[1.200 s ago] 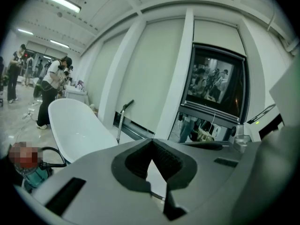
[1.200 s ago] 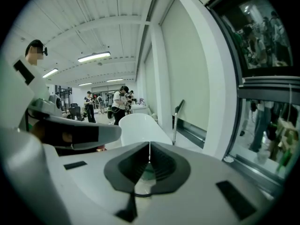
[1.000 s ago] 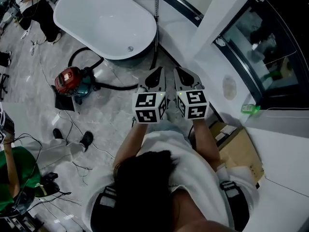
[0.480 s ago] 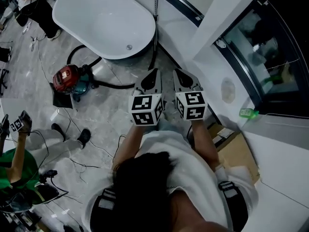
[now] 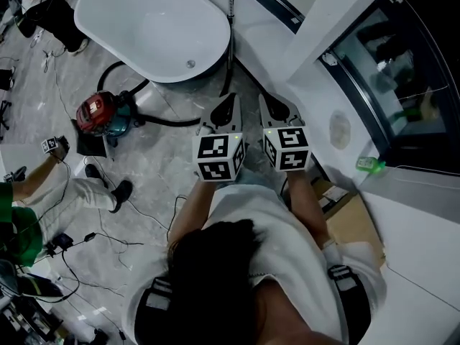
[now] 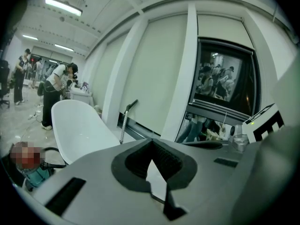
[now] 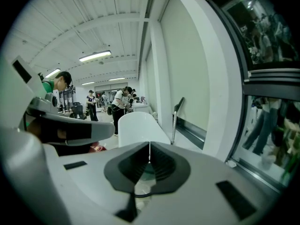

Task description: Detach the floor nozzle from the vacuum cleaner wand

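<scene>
The vacuum's metal wand [image 5: 231, 9] leans upright against the window ledge beside the tub; its dark lower end [image 5: 228, 77] drops toward the floor just ahead of my grippers. It also shows as a thin pole [image 6: 123, 124] in the left gripper view and as a pole [image 7: 174, 121] in the right gripper view. I cannot make out the floor nozzle. A black hose [image 5: 162, 121] runs from the red and teal vacuum body [image 5: 100, 113] toward the wand. My left gripper [image 5: 229, 99] and right gripper [image 5: 268, 99] hang side by side, both shut with nothing in them, short of the wand.
A white bathtub [image 5: 144, 27] stands ahead on the left. A white pillar [image 5: 323, 20] and a dark window [image 5: 402, 63] rise on the right. A cardboard box [image 5: 356, 228] lies by my right side. Cables trail over the floor [image 5: 144, 185], where a person in green [image 5: 18, 228] crouches.
Both grippers have eased a little forward toward the wand and the tub. The person at the left has moved an arm and a marker cube up into view.
</scene>
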Action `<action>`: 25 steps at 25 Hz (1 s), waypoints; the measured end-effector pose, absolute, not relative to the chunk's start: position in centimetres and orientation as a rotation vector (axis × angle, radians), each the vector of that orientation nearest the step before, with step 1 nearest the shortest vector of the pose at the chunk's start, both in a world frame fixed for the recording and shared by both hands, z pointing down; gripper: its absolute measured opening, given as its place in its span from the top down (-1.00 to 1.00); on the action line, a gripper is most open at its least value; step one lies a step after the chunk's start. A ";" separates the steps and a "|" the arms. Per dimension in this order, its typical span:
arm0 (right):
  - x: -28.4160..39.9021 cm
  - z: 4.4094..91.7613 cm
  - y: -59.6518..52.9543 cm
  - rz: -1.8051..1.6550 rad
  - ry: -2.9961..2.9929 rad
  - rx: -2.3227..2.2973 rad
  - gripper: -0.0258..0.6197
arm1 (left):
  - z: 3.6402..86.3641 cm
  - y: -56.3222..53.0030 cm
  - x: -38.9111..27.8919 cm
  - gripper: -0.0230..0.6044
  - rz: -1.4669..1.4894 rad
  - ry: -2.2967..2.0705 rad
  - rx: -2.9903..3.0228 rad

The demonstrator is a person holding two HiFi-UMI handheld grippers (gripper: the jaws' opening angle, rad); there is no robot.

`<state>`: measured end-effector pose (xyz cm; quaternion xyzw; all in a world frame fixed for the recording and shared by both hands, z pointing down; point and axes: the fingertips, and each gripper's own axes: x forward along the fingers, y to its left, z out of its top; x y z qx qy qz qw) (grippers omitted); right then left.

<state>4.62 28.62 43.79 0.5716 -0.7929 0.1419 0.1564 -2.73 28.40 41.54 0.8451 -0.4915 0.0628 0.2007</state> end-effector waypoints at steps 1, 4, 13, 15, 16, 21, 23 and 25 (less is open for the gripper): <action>4.5 43.8 28.4 0.399 -2.273 1.632 0.87 | 41.7 28.2 -2.7 0.92 0.174 -1.373 2.359; 4.3 43.8 27.9 0.378 -2.273 1.627 0.87 | 41.9 27.5 -2.6 0.92 0.157 -1.364 2.345; 5.5 43.9 25.8 0.374 -2.260 1.656 0.87 | 42.2 25.3 -1.8 0.92 0.162 -1.348 2.367; 5.7 43.9 25.2 0.381 -2.250 1.664 0.87 | 42.2 24.6 -1.5 0.92 0.167 -1.341 2.372; 5.7 44.0 25.0 0.387 -2.248 1.666 0.87 | 42.1 24.3 -1.5 0.92 0.169 -1.339 2.374; 5.6 44.3 23.1 0.394 -2.241 1.668 0.87 | 42.2 22.2 -1.1 0.92 0.176 -1.318 2.389; 5.6 44.4 22.2 0.395 -2.234 1.670 0.87 | 42.3 21.3 -1.0 0.92 0.173 -1.308 2.390; 5.7 44.5 21.1 0.398 -2.227 1.671 0.87 | 42.5 20.1 -1.0 0.92 0.172 -1.303 2.385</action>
